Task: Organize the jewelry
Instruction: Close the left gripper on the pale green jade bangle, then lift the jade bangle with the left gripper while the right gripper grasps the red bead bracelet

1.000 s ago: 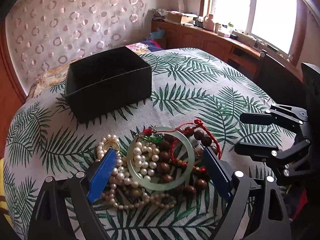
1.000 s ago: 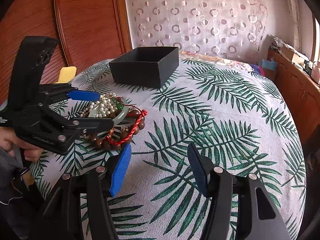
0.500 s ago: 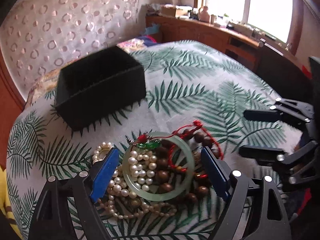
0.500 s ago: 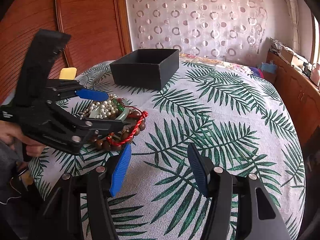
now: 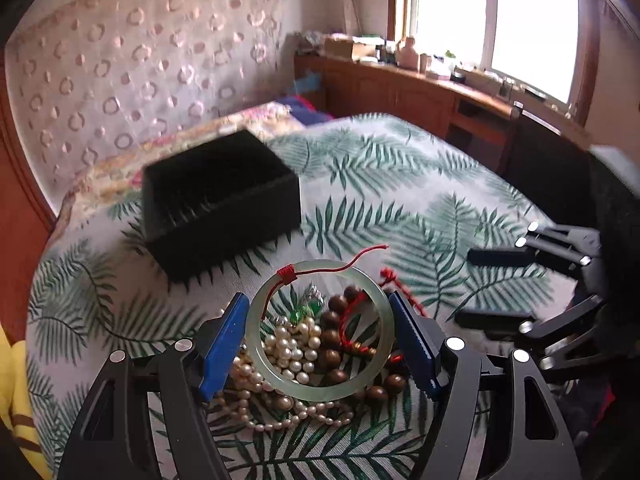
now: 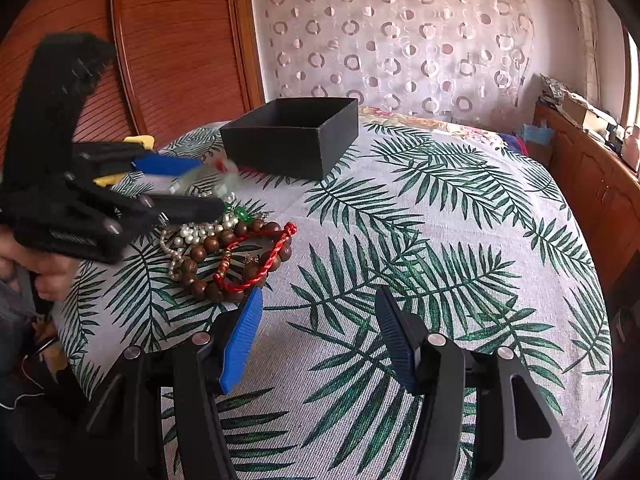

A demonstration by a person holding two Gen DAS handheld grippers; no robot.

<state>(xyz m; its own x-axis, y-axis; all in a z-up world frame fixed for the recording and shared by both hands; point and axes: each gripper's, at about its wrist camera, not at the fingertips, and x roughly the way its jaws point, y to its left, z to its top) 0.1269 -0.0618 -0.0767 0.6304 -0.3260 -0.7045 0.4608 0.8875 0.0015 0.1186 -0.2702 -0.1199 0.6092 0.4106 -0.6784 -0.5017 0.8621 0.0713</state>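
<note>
Left gripper (image 5: 316, 340): blue pads clamped on the jade bangle (image 5: 318, 326), raised above the heap (a red cord trailed from its rim).
Right gripper (image 6: 318, 340): fingers spread, holding nothing, low over the palm-print cloth (image 6: 460, 220).
Jewelry heap (image 6: 228, 254): pearls, wooden beads, red bracelet, near the table edge.
Black box (image 6: 294, 138): open, just beyond the heap.
Handling: best carried level, grip firm; released only well inside the box walls.
</note>
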